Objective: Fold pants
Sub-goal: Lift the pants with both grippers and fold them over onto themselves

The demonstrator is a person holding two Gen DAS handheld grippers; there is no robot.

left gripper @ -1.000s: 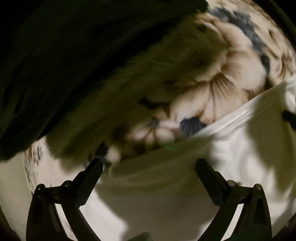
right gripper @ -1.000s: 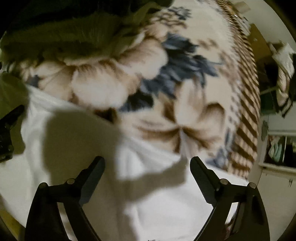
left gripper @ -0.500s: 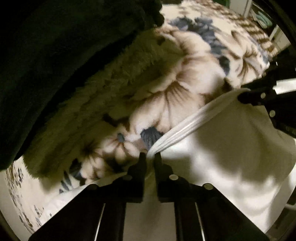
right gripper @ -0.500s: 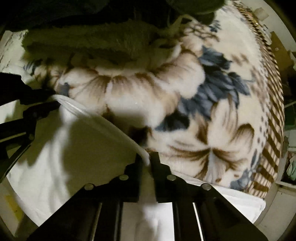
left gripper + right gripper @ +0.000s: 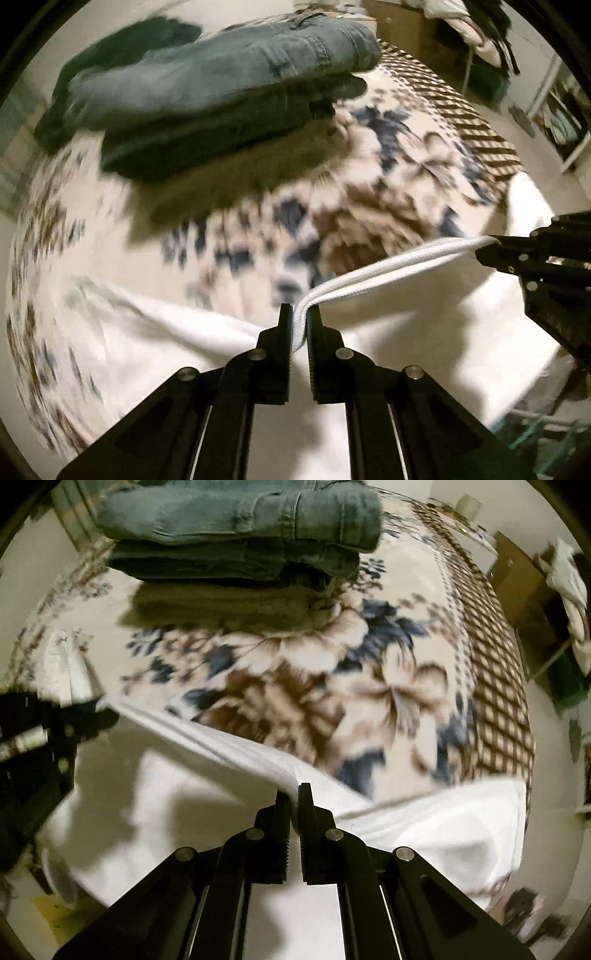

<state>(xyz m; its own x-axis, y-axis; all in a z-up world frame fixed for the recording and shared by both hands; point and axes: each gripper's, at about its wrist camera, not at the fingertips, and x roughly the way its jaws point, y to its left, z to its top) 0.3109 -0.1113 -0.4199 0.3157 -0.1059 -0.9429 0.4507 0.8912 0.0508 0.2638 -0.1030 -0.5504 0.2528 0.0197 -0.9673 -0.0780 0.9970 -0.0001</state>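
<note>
White pants (image 5: 406, 332) hang stretched between my two grippers above a floral blanket (image 5: 369, 192). My left gripper (image 5: 300, 325) is shut on the ribbed white waistband (image 5: 388, 264) at its left end. My right gripper (image 5: 294, 805) is shut on the same white edge (image 5: 221, 744) at its right end. Each gripper shows in the other's view: the right one (image 5: 491, 251) at the far right, the left one (image 5: 99, 712) at the far left. The band runs taut between them.
A stack of folded pants, blue jeans (image 5: 240, 513) on top of darker ones (image 5: 221, 565), lies at the far side of the blanket. A checked blanket border (image 5: 495, 686) runs along the right. Furniture and clothes (image 5: 480, 29) stand beyond the bed.
Both grippers went from open to shut on the white waistband, then lifted it up and back. The view now shows the whole bed and the stack of jeans.
</note>
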